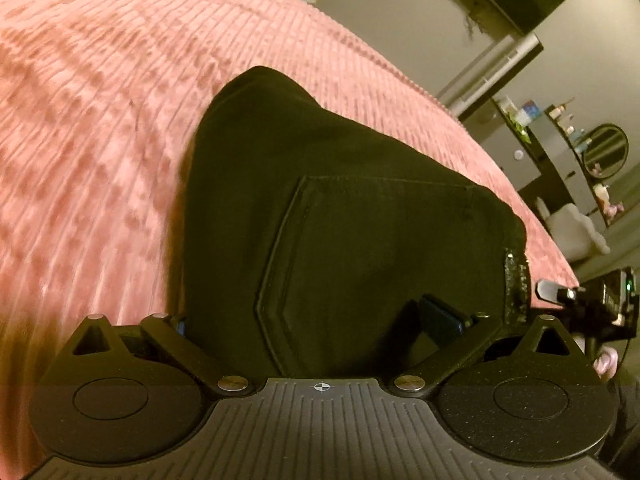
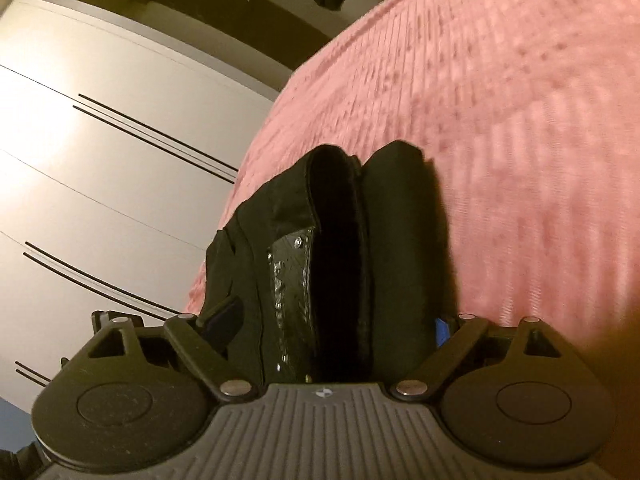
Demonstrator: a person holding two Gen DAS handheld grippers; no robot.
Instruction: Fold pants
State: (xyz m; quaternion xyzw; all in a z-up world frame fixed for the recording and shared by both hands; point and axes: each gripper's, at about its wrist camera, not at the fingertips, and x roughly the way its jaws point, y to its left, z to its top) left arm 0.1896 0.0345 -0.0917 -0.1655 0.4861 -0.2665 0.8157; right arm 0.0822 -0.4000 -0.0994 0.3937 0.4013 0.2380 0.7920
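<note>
The left tool (image 1: 320, 320) is standing with its jaws wide, the black pants (image 1: 340, 208) lying between the two fingers; whether the pads are pressing on the cloth I cannot tell, since one finger is hidden at the fabric's edge and the other blue pad (image 1: 440, 314) is only just showing against it. The right tool (image 2: 328, 320) is also spread wide, straddling the thick end of the bundle, and its pads do not look to be squeezing anything.

The pants are already lying as a compact, stacked bundle on the pink ribbed bedspread (image 1: 100, 140), near the bed's edge. From the left wrist view the back pocket (image 1: 360, 248) is facing up, and a glossy black patch (image 2: 290, 280) is showing at the waistband, on the bundle's end nearest the right tool. From the right wrist view the layers are standing apart a little, with a dark gap between two folds.

Beyond the pants, on the far side of the bed edge, white wardrobe doors (image 2: 100, 160) are standing; off the other side, shelves and a round mirror (image 1: 606, 151) are visible.

My reading is that the folding is nearly done, and this is the settling or releasing step. The next move probably calls for drawing both tools back without dragging the top layer, then pressing the gaping folds flat so the bundle is not springing open.
</note>
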